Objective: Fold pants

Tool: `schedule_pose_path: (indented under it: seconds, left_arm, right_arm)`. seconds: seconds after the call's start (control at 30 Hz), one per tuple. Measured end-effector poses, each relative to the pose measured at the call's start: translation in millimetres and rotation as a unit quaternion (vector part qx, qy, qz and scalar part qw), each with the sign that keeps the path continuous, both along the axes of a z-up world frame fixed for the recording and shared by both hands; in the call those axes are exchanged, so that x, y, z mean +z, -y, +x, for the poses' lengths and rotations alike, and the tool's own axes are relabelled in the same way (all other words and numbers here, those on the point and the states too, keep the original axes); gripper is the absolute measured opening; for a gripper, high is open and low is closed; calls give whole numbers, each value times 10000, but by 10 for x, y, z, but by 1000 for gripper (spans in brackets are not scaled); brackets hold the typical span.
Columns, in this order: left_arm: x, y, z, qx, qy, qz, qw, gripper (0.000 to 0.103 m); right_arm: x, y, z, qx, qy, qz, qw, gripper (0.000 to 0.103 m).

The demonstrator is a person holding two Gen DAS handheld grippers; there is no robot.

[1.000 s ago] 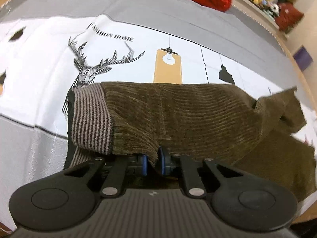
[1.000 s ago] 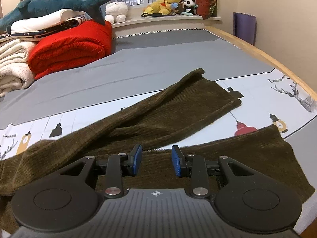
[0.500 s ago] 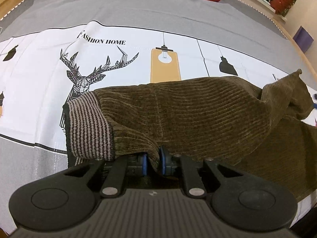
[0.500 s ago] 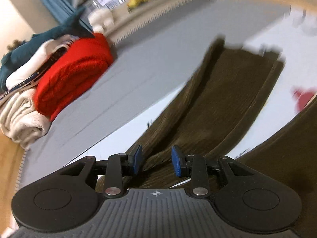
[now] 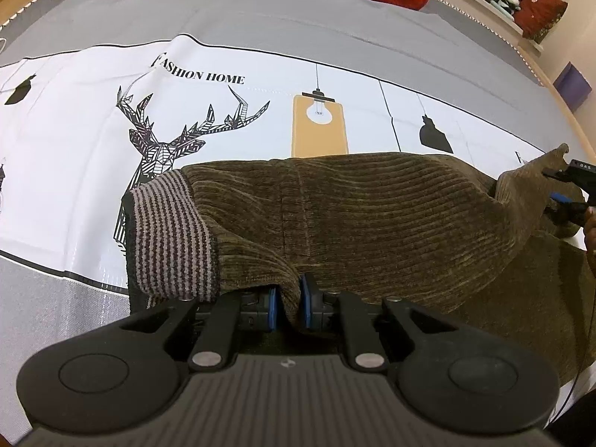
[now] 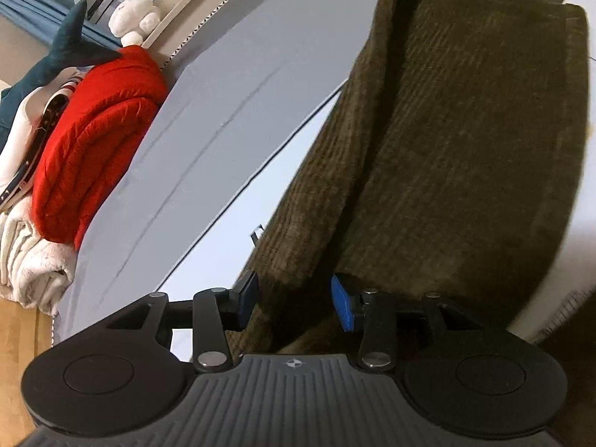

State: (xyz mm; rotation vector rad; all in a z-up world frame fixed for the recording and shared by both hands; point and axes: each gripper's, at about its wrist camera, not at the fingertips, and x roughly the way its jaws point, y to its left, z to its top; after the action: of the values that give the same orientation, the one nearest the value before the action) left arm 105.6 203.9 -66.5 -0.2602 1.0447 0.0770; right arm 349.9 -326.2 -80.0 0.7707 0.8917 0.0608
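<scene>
Left wrist view: my left gripper [image 5: 287, 307] has its fingers pinching a fold of the pants [image 5: 372, 223] just beside the striped waistband [image 5: 171, 238], holding that end up off the bed [image 5: 186, 11]. My right gripper [image 6: 294, 298] is opening, its fingers spread either side of a ridge of a leg, not yet pressing it. I judge the fold only started: one leg is bunched, nothing is squared or stacked, and the halving remains. From the waistband, the pants' long axis runs away along the printed sheet [image 5: 74, 130], legs trailing toward my right gripper.
</scene>
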Motion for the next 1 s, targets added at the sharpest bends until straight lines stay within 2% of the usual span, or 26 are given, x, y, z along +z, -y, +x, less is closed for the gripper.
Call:
schedule_pose_path:
  seconds: [0.03, 0.1, 0.13, 0.27, 0.37, 0.43, 0.57, 0.67, 0.73, 0.8, 0.87, 0.93, 1.0]
  left_arm:
    - [4, -5, -4, -6, 8, 5, 10000, 15]
    - [11, -13, -14, 5, 23, -11, 10000, 15]
    - [13, -18, -16, 11, 30, -19, 10000, 15]
    - [53, -38, -48, 23, 122, -46, 9999, 14]
    - [133, -64, -121, 68, 321, -54, 9994, 14]
    - [193, -95, -204, 120, 473, -100, 9988, 13]
    - [264, -182, -410, 164, 646, -229, 9975, 10]
    - [280, -261, -593, 137, 691, -283, 9971, 9]
    - [253, -322, -701, 122, 607, -291, 9977, 9]
    - [201, -393, -769, 149, 422, -330, 9985, 9]
    - [145, -471, -796, 275, 242, -527, 9979, 9]
    - [129, -530, -800, 439, 223, -701, 9963, 10]
    - [115, -552, -783, 588, 186, -851, 9945, 11]
  right_arm:
    - [11, -2, -2, -20, 32, 3, 10000, 45]
    - [12, -5, 33, -85, 77, 34, 9999, 25]
    - [17, -11, 30, -95, 100, 49, 9999, 9]
    - [251, 3, -105, -186, 435, -106, 9988, 6]
    - [529, 20, -318, -299, 488, -368, 9977, 6]
    - [769, 43, -548, -323, 440, -611, 9966, 6]
    - [1164, 146, -1265, -205, 454, -1086, 9928, 5]
    - [1175, 254, -1803, -107, 351, -1179, 9923, 5]
    - [1028, 307, -2131, -45, 141, -1176, 9929, 5]
    - [751, 339, -2332, 220, -417, -1208, 9916, 6]
    - [530, 478, -2438, 214, -922, -915, 9913, 7]
    - [571, 677, -2489, -9, -793, -903, 9928, 10]
    - [743, 926, -2498, -358, -365, -1084, 9928, 10]
